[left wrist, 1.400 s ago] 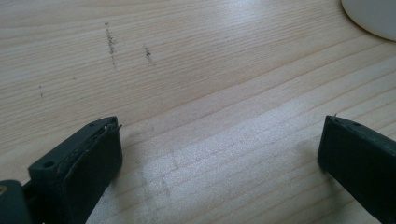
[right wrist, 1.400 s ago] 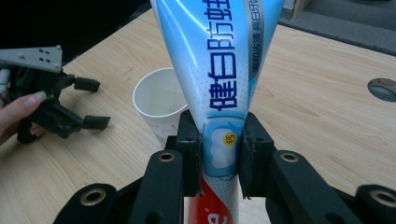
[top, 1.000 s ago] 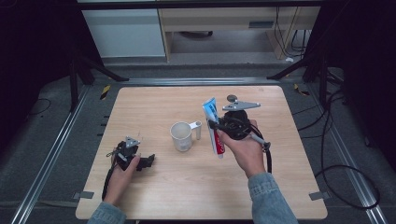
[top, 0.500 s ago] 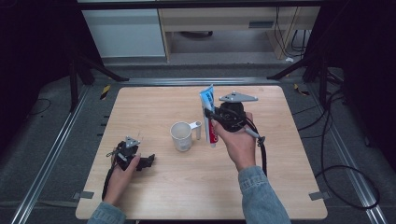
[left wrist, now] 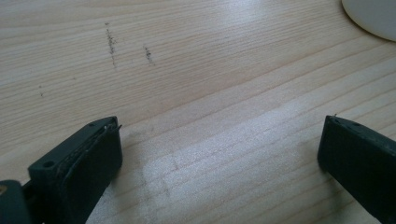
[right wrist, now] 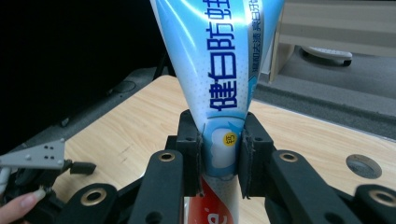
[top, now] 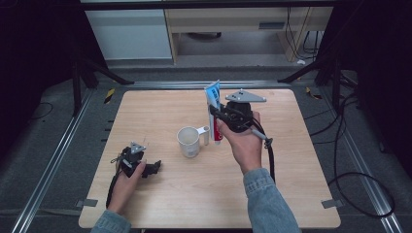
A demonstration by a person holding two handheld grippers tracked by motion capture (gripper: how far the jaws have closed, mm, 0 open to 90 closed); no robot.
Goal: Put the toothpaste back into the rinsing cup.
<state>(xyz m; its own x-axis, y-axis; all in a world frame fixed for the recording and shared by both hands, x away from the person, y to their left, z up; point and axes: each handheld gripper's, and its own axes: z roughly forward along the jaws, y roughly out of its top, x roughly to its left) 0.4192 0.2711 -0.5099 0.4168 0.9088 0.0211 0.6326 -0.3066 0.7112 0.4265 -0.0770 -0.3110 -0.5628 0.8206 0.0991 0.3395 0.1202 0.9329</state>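
The right claw (top: 217, 116) – clamped on the toothpaste tube (top: 213, 99) – now holds it higher and more upright beside the mug (top: 189, 141); the left claw (top: 151, 168) stays spread on the bench (top: 301, 160).

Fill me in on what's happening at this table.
A person holds a gripper in each hand. The right gripper is shut on a blue, white and red toothpaste tube, held upright above the wooden table, just beside a white mug. The left gripper rests low near the table's front left, jaws open and empty.
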